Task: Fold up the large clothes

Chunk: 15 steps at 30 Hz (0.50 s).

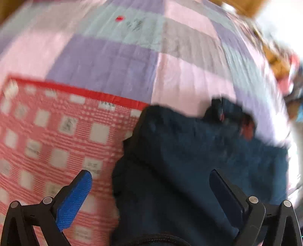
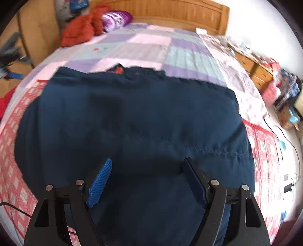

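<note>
1. Both sets of jaws stand apart with nothing between them: the right gripper (image 2: 146,181) hangs over the near middle of the navy garment (image 2: 132,123), and the left gripper (image 1: 149,191) straddles its left edge, likely lining up a hold for a fold.
2. The garment lies spread on the bed (image 2: 151,47), collar at the far side, flat enough to fold there.
3. Under it a red checked cloth (image 1: 47,132) covers the near part, and pastel patchwork shows beyond.
4. An orange heap (image 2: 81,28) sits far left near the headboard (image 2: 170,13), well apart.
</note>
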Each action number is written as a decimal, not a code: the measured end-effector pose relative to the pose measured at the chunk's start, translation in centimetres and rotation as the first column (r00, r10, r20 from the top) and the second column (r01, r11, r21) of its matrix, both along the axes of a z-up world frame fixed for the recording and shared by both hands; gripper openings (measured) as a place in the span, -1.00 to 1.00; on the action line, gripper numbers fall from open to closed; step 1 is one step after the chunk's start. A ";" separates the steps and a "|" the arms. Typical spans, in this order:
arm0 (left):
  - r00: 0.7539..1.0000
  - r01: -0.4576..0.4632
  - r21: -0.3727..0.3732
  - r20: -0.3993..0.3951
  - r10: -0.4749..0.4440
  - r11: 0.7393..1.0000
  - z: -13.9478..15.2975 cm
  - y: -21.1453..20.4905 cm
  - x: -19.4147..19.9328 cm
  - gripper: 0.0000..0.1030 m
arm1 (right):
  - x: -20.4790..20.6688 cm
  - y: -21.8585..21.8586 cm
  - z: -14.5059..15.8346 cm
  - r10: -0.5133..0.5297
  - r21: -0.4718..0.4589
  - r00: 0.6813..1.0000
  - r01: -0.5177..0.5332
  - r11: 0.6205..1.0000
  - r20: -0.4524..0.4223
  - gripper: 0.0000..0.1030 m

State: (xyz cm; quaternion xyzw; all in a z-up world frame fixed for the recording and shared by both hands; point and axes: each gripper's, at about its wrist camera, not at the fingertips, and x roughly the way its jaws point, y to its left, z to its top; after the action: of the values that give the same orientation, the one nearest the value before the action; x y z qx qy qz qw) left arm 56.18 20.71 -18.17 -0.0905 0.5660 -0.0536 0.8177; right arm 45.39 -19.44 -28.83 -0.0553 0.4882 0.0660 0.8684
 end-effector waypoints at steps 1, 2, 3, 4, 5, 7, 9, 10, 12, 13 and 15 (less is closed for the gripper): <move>0.999 0.043 0.029 0.028 -0.044 0.999 -0.5 -1.2 -1.4 0.97 | 0.1 -0.1 -0.2 -0.014 -0.004 1.000 0.014 1.000 -0.002 0.57; 0.994 0.090 0.049 0.055 -0.092 0.995 -1.2 -3.1 -3.1 0.97 | 0.3 -0.2 -0.6 -0.034 -0.016 0.999 0.034 0.999 -0.006 0.57; 0.990 0.121 0.062 0.062 -0.125 0.991 -1.9 -4.5 -4.1 0.97 | 0.6 -0.1 -1.1 -0.049 -0.023 0.999 0.049 0.999 -0.010 0.61; 0.986 0.152 0.067 0.058 -0.156 0.986 -3.1 -6.4 -5.1 0.97 | 1.4 0.0 -1.7 -0.059 -0.034 0.998 0.059 0.998 -0.012 0.61; 0.983 0.174 0.057 0.051 -0.176 0.983 -4.5 -8.0 -5.5 0.97 | 2.2 0.0 -2.1 -0.066 -0.045 0.998 0.066 0.997 -0.007 0.63; 0.984 0.174 0.046 0.033 -0.176 0.984 -7.0 -9.9 -5.7 0.97 | 4.2 0.4 -2.9 -0.084 -0.065 0.996 0.084 0.994 0.010 0.75; 0.988 0.150 0.107 0.031 -0.154 0.983 -10.2 -11.7 -4.8 0.98 | 6.3 0.6 -3.8 -0.094 -0.081 0.995 0.095 0.992 0.021 0.94; 0.986 0.141 0.141 0.066 -0.152 0.980 -10.6 -12.0 -4.4 1.00 | 7.7 0.5 -4.3 -0.099 -0.084 0.994 0.102 0.991 0.036 0.98; 0.981 0.108 0.179 0.142 -0.135 0.978 -11.1 -12.5 -3.1 1.00 | 9.6 0.6 -4.7 -0.094 -0.087 0.993 0.100 0.991 0.069 1.00; 0.978 0.086 0.186 0.172 -0.119 0.979 -11.3 -12.4 -2.1 1.00 | 10.7 0.8 -4.9 -0.088 -0.095 0.993 0.096 0.991 0.084 1.00; 0.976 0.050 0.201 0.200 -0.091 0.978 -11.7 -12.4 0.0 1.00 | 12.7 0.9 -4.9 -0.079 -0.100 0.991 0.090 0.991 0.112 1.00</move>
State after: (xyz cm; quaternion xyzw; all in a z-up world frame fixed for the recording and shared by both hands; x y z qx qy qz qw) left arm 56.20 8.30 -29.87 0.0162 0.4828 -0.0364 0.8748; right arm 58.12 -18.51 -33.77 -0.0837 0.4453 0.0001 0.8915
